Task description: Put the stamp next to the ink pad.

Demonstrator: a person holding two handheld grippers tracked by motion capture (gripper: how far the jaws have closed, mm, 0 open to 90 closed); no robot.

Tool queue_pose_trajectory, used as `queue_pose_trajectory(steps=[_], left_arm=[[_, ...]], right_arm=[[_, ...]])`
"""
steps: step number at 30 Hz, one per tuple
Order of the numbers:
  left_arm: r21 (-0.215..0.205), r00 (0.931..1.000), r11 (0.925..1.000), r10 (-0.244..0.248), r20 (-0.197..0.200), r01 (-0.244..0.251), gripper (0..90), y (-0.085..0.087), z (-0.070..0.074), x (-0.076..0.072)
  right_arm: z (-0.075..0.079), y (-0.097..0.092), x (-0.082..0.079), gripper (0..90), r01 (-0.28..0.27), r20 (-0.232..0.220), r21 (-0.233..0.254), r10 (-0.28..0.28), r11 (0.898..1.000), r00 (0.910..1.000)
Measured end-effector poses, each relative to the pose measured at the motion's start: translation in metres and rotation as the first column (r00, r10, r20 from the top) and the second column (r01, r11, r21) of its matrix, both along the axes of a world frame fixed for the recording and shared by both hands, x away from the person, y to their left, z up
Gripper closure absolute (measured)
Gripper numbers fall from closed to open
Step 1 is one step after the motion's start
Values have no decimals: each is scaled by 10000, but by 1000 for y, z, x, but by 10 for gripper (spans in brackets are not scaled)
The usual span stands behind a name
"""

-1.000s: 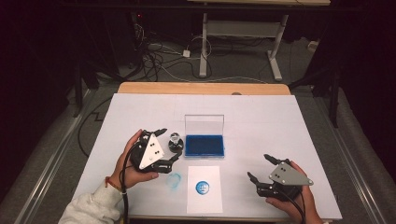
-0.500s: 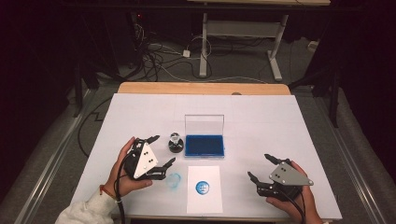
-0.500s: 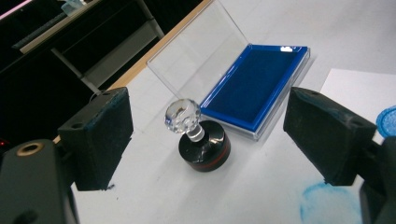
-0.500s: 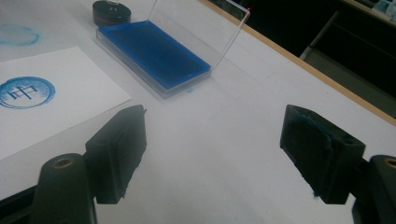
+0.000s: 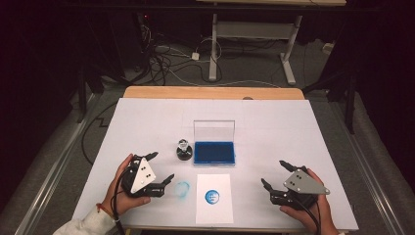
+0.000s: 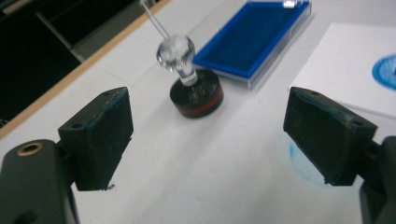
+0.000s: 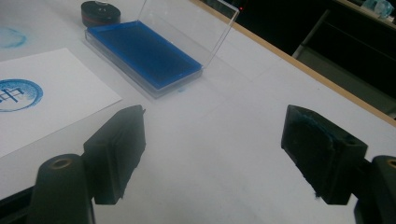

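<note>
The stamp (image 5: 183, 150) stands upright just left of the blue ink pad (image 5: 214, 152), with nothing holding it. From above, your left gripper (image 5: 161, 168) sits near the stamp, jaws wide; your right gripper (image 5: 274, 173) is far off to the pad's right. In the left gripper view, the stamp (image 6: 190, 81) is ahead of the wide, empty jaws. In the right gripper view, the jaws are wide and have just been opening, with nothing between them.

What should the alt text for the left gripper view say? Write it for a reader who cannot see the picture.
The open left gripper points at a round black stamp with a clear knob, upright on the white table, with nothing between its black jaws. Behind the stamp lies an open blue ink pad; at right, a sheet of paper bears a blue print.
</note>
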State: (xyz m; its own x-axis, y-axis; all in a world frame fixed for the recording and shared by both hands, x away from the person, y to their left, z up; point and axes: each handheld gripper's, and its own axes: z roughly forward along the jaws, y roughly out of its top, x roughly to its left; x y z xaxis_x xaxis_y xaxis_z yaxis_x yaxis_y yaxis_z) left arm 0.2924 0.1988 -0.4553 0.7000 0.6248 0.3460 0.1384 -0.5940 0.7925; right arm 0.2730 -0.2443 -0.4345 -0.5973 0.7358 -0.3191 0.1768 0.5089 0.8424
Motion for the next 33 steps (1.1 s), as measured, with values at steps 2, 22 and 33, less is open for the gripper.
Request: queue_pose_trajectory(steps=[2, 22, 33], left_arm=[[-55, 9998, 9999, 86, -183, -87, 157, 5, -3, -1], [469, 9965, 9984, 346, -761, -311, 157, 25, -19, -8], [363, 9978, 9990, 298, -598, -276, 157, 25, -16, -10]], right_arm=[[0, 0, 0, 227, 30, -4, 7, -30, 10000, 10000], [-5, 2, 1, 223, -64, -142, -148, 62, 9999, 9999], [-5, 3, -1, 223, -33, -117, -256, 30, 9997, 9999]])
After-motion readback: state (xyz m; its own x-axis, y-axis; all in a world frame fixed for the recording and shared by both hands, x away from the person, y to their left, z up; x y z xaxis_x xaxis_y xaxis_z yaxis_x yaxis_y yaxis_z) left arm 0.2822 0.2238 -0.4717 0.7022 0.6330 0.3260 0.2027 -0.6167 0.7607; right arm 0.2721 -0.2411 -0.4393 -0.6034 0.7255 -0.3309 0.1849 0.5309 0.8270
